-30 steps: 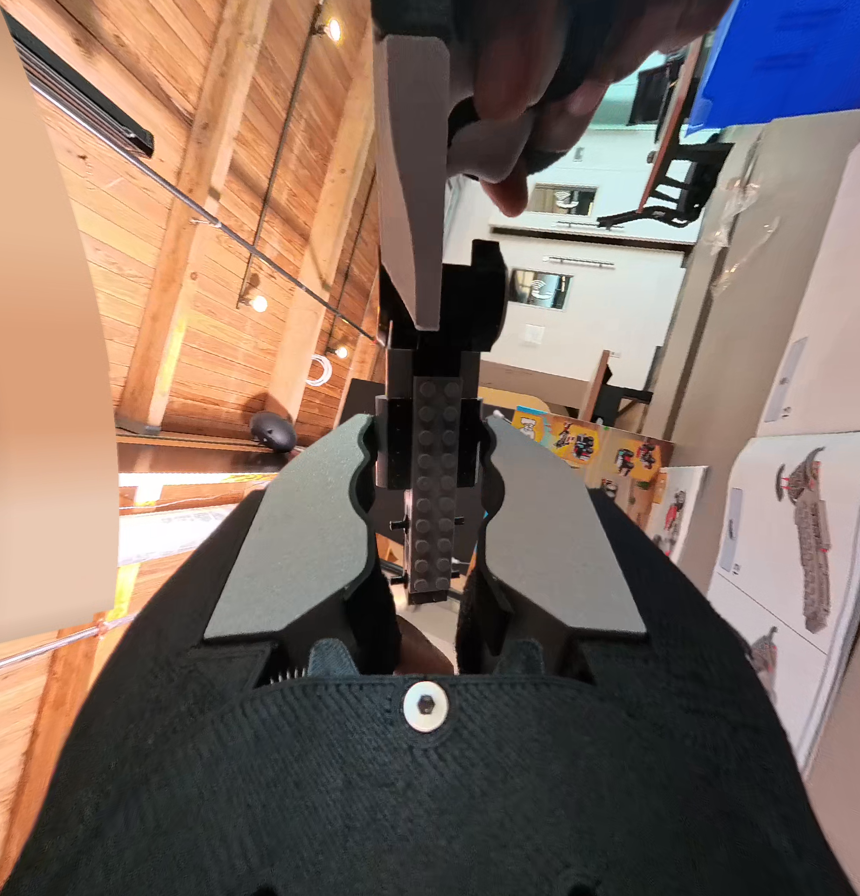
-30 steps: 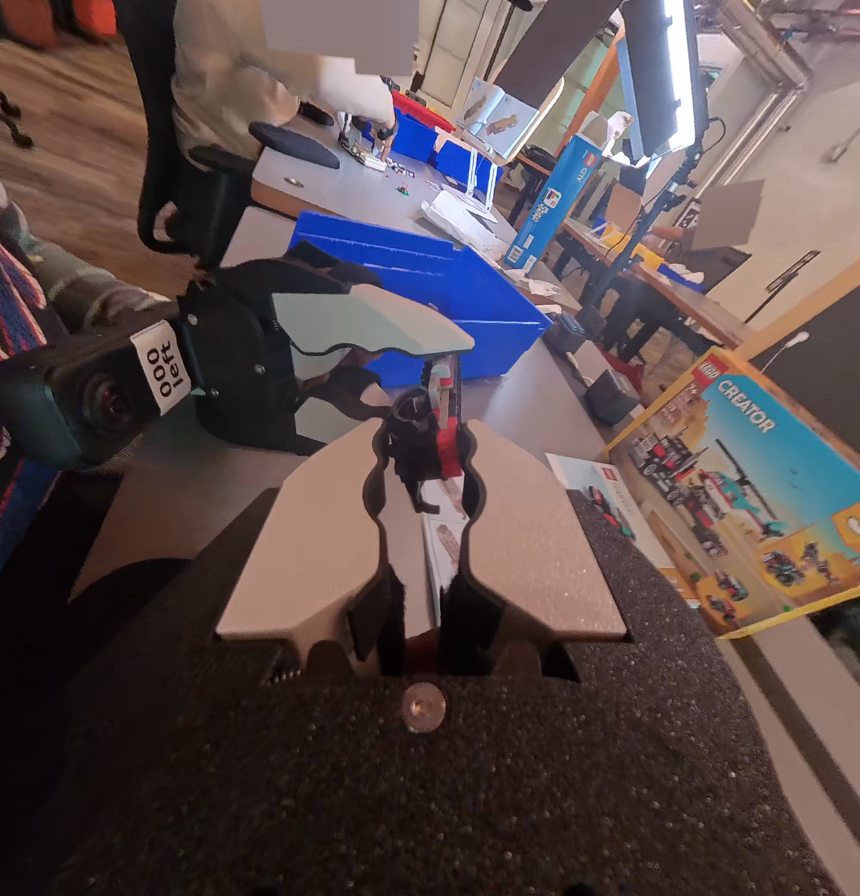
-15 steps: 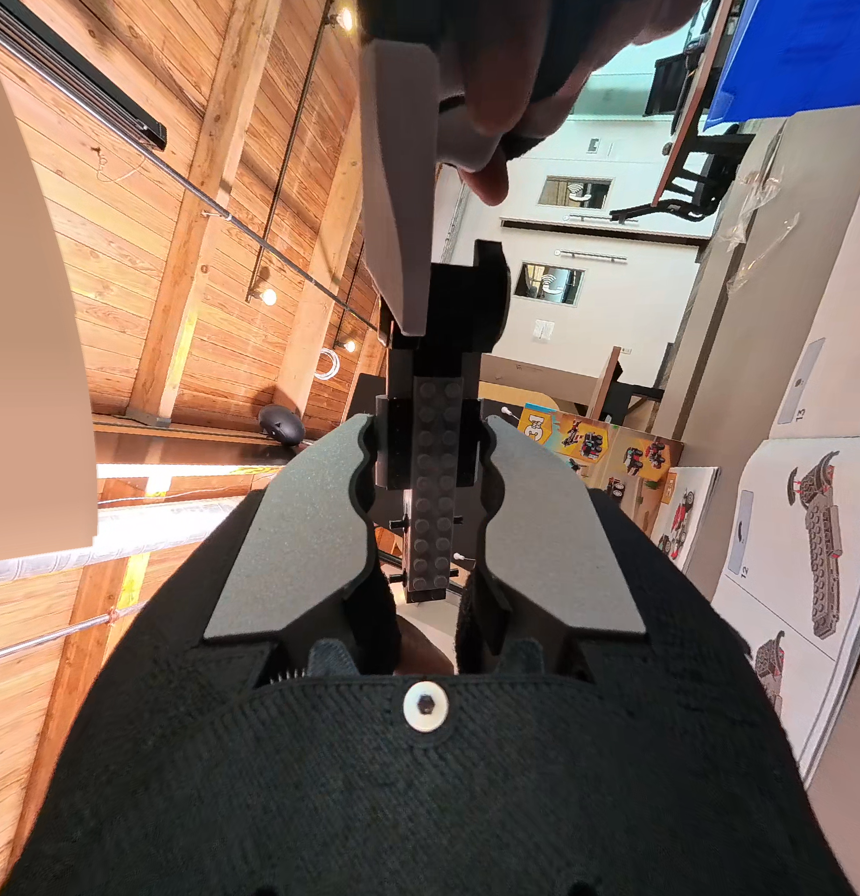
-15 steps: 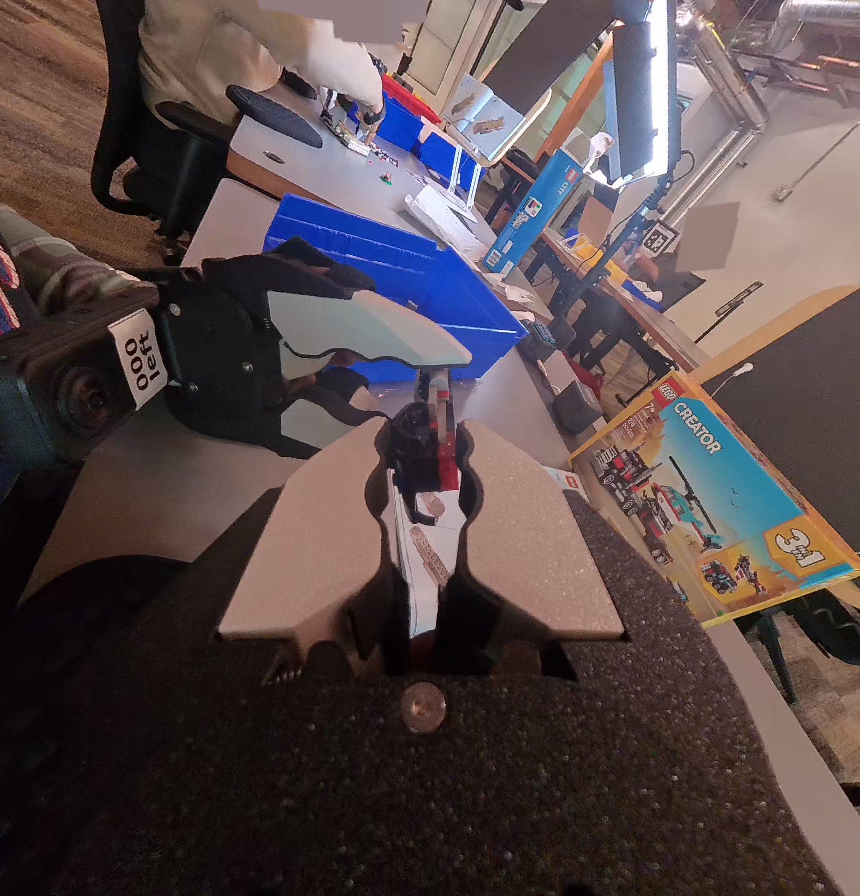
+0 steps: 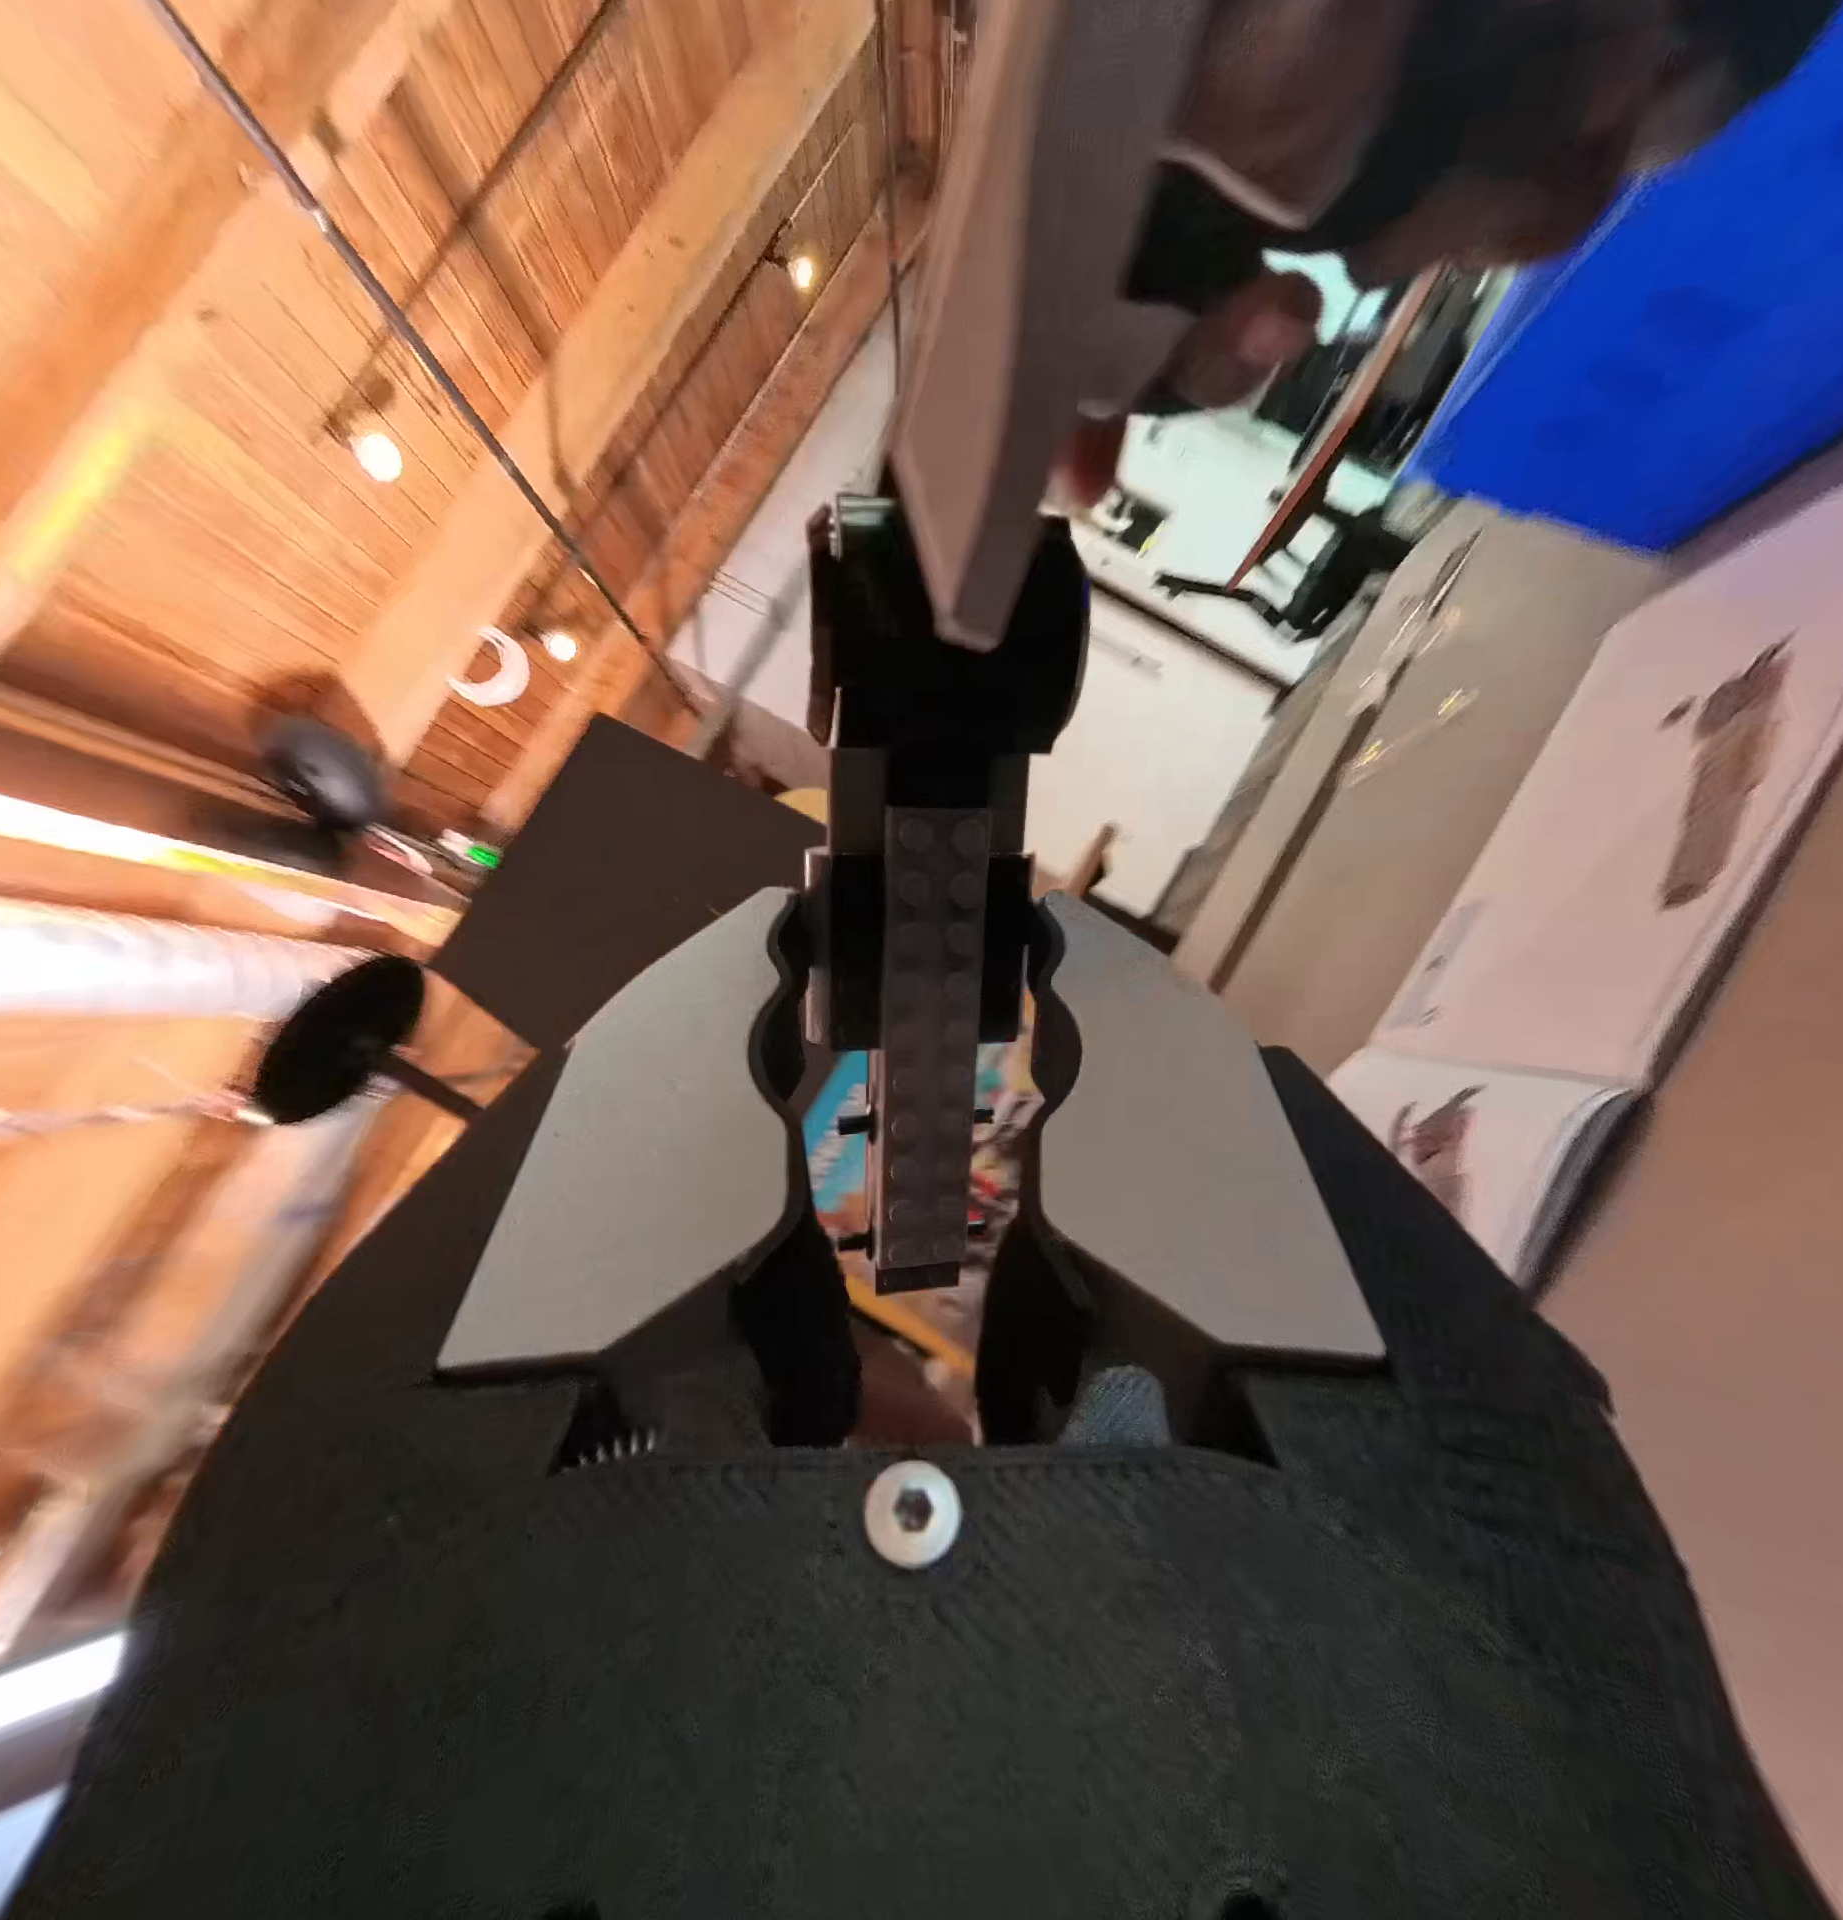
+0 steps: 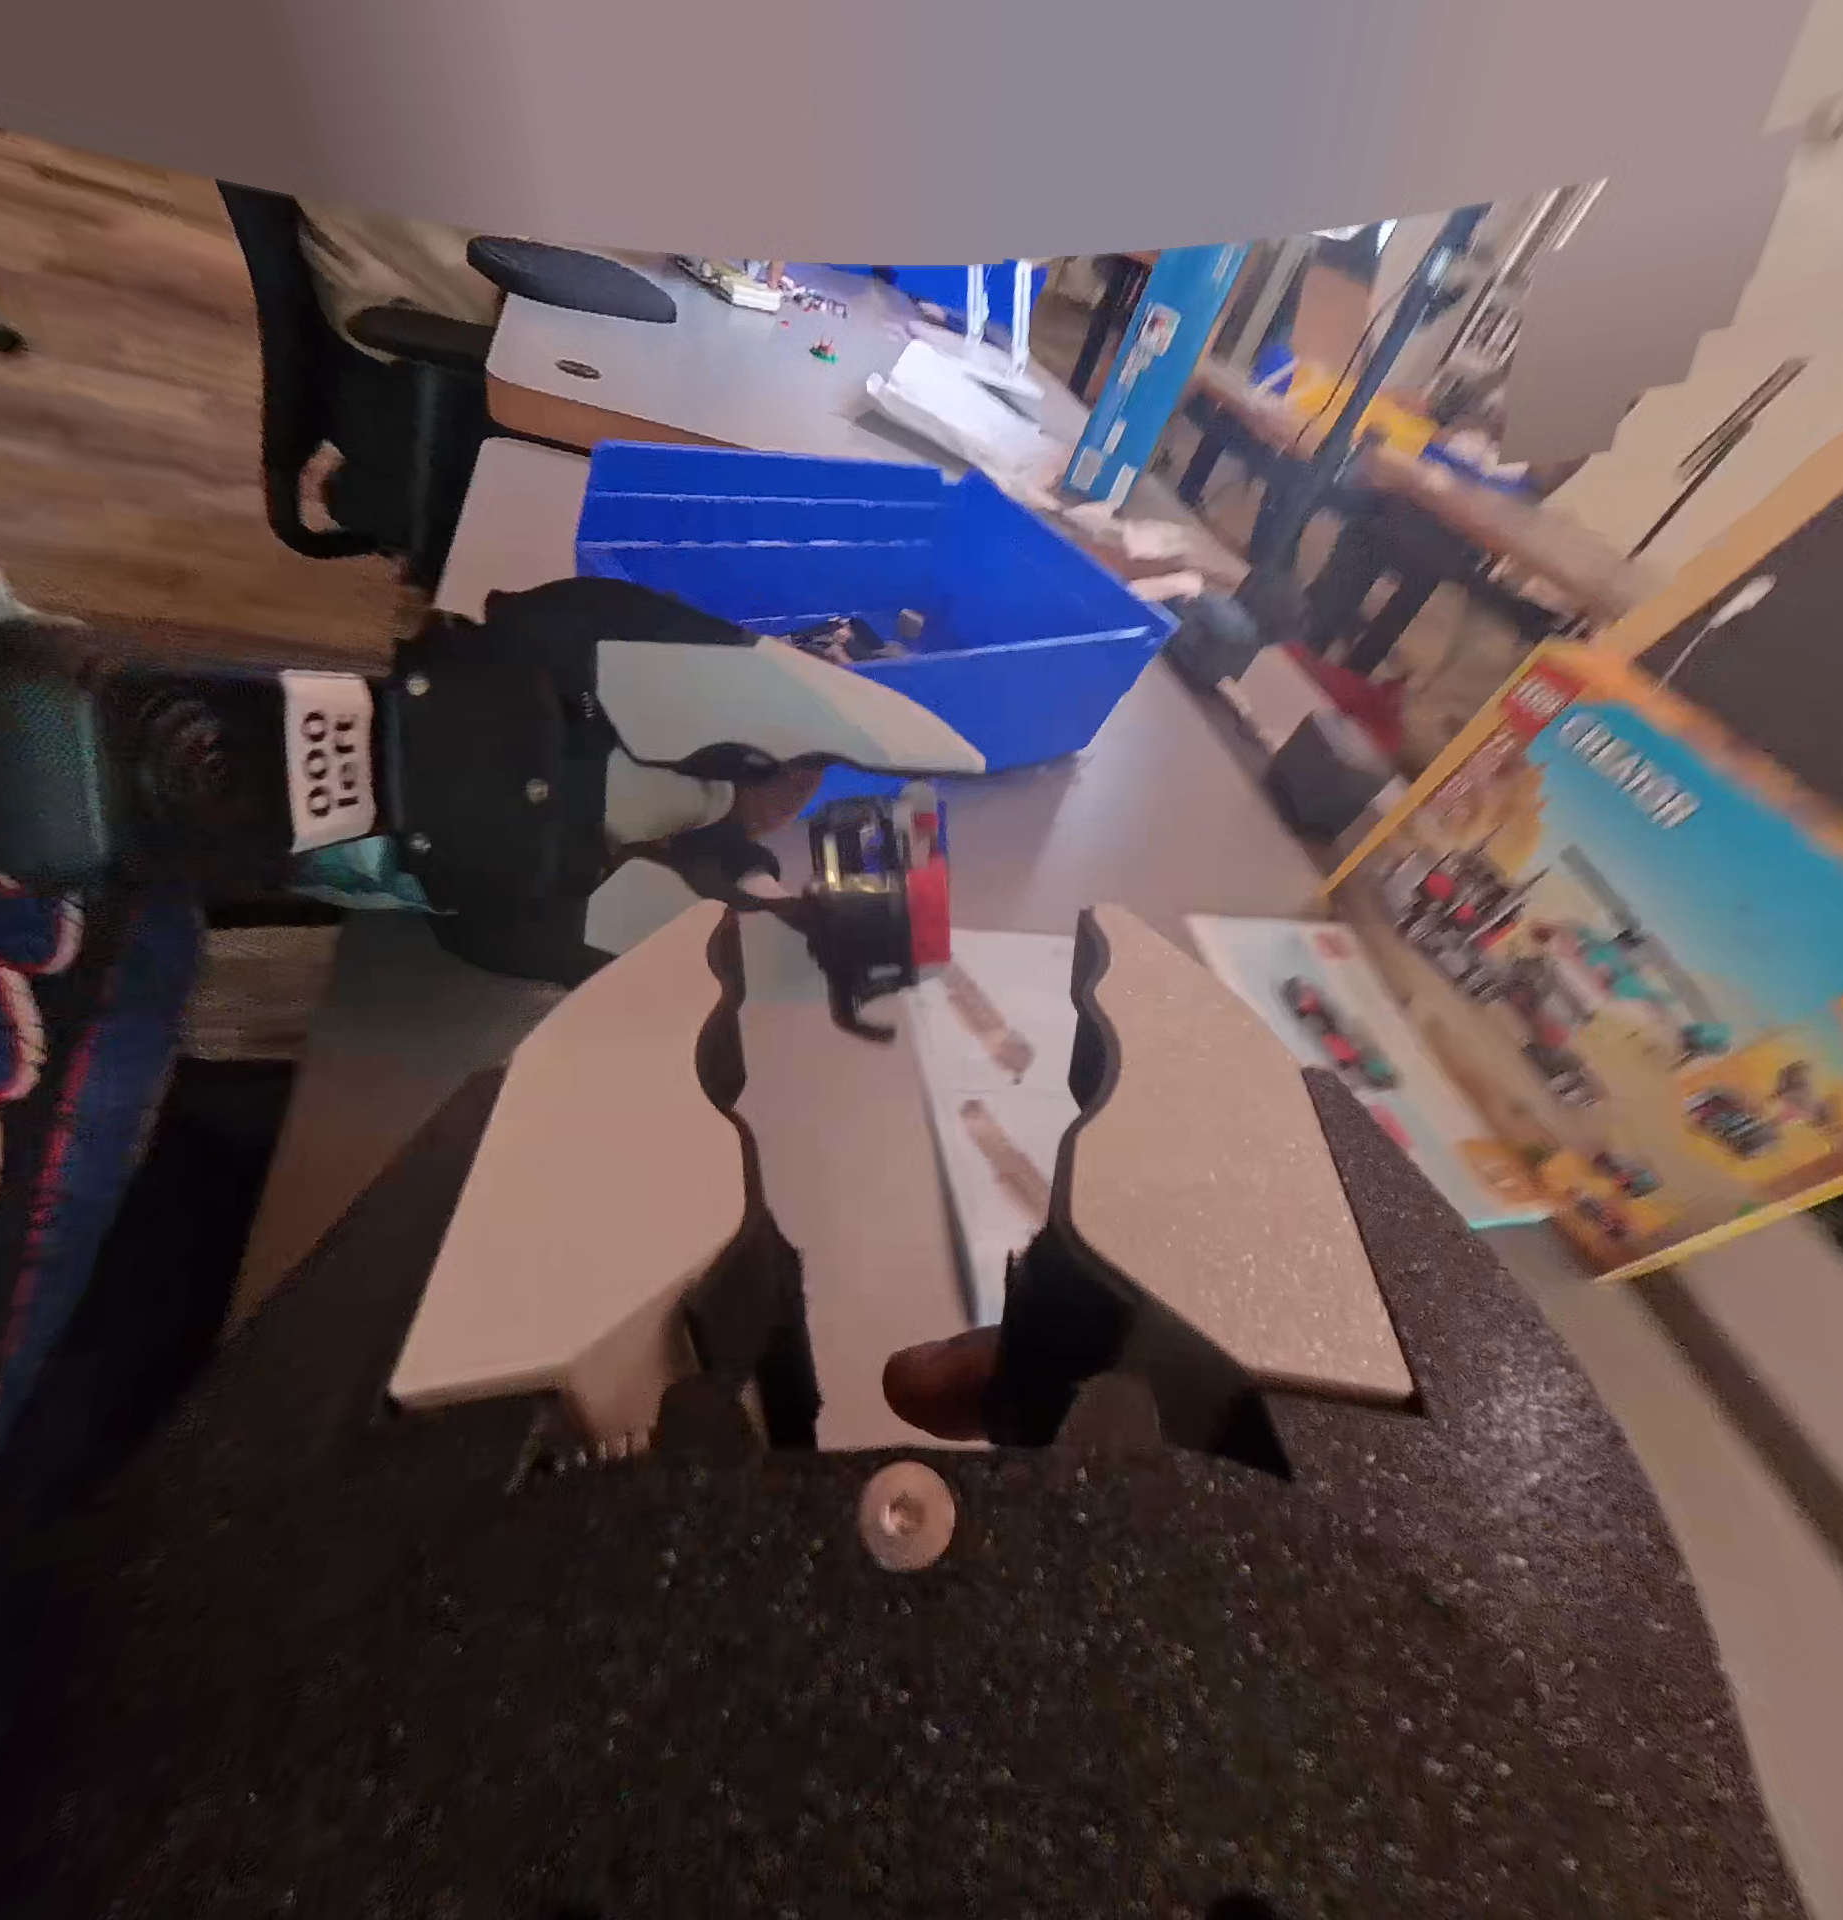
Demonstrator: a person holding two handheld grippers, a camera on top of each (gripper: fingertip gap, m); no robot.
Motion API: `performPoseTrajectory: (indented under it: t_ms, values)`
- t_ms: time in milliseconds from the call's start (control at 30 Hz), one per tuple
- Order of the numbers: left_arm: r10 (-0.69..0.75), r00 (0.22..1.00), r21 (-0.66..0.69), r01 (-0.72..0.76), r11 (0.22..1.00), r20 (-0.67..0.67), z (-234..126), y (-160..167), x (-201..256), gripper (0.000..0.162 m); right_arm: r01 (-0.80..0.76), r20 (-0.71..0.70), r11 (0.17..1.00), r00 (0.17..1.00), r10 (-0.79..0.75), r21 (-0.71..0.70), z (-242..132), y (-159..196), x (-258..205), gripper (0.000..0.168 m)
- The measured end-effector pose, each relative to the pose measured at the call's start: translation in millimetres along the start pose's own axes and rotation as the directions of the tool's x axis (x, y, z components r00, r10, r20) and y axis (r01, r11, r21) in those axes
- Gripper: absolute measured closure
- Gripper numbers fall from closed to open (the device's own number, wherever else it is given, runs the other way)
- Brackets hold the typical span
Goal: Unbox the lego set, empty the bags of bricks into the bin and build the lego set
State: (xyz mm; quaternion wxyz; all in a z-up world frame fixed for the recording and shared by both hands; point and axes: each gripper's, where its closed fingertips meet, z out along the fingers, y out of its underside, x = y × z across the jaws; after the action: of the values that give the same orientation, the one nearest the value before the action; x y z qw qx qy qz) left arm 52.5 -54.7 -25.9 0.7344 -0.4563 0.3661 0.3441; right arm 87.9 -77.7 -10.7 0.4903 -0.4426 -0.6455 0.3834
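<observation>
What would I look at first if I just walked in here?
Probably the dark lego build, pinched in the left tool above the grey table. Behind it sits a big blue bin with loose bricks inside, and at the right stands the colourful lego box.

A black office chair (image 6: 377,416) stands at the far end of the grey surface (image 6: 1104,831), on a wood-plank floor (image 6: 117,416). Beyond the chair a second grey desk (image 6: 709,374) carries a white stack of papers (image 6: 948,400) and a tall blue carton (image 6: 1145,374). Right of that carton a long wooden bench (image 6: 1416,488) runs off, blurred. Wooden ceiling planks (image 5: 273,260) carry small lamps (image 5: 377,455).
</observation>
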Motion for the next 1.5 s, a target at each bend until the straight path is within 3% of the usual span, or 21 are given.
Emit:
performPoseTrajectory:
  t_ms: [133,500,733,800,1000,1067,1100,1233,1300,1500]
  values:
    - [-0.208,0.976,-0.012,0.208,0.978,-0.059,0.4,8.4,0.2,0.122,-0.141,0.082,0.99,0.987,0.139,0.029,2.1,5.0,-5.7,0.121]
    - [-0.222,0.97,-0.011,0.222,0.975,-0.098,-1.0,4.8,5.9,0.122,0.125,0.014,0.988,0.992,-0.124,-0.09,9.9,16.0,-6.1,0.14]
    - [-0.176,0.978,-0.001,0.177,0.984,-0.111,-0.8,1.8,4.4,0.122,0.117,0.021,0.99,0.993,-0.116,-0.084,7.4,16.6,-6.3,0.143]
    - [-0.167,0.981,0.007,0.169,0.986,-0.103,-0.8,0.6,2.3,0.123,0.092,0.028,0.993,0.996,-0.09,-0.069,6.4,15.9,-7.2,0.151]
    - [-0.148,0.982,0.013,0.15,0.989,-0.114,-0.7,1.4,4.6,0.123,0.053,0.009,0.995,0.999,-0.053,-0.084,6.8,20.3,-5.1,0.15]
    - [-0.138,0.985,0.032,0.142,0.989,-0.103,-1.6,0.4,3.3,0.123,0.067,-0.013,0.992,0.998,-0.068,-0.108,7.6,22.0,-2.5,0.124]
    - [-0.134,0.986,0.044,0.139,0.989,-0.095,-2.2,-0.7,1.8,0.123,0.079,-0.015,0.991,0.997,-0.081,-0.111,7.9,21.0,-2.6,0.121]
    - [-0.128,0.986,0.074,0.136,0.988,-0.104,-3.1,-5.1,0.7,0.123,0.187,-0.038,0.982,0.982,-0.187,-0.013,5.4,0.9,-6.0,0.133]
    - [-0.128,0.985,0.086,0.138,0.987,-0.112,-3.7,-7.0,1.2,0.123,0.236,-0.038,0.971,0.971,-0.237,-0.03,5.4,0.5,-7.9,0.14]
    - [-0.215,0.963,0.076,0.23,0.97,-0.161,-3.8,-4.7,4.8,0.123,0.237,-0.007,0.97,0.971,-0.237,-0.05,8.7,1.4,-11.6,0.14]
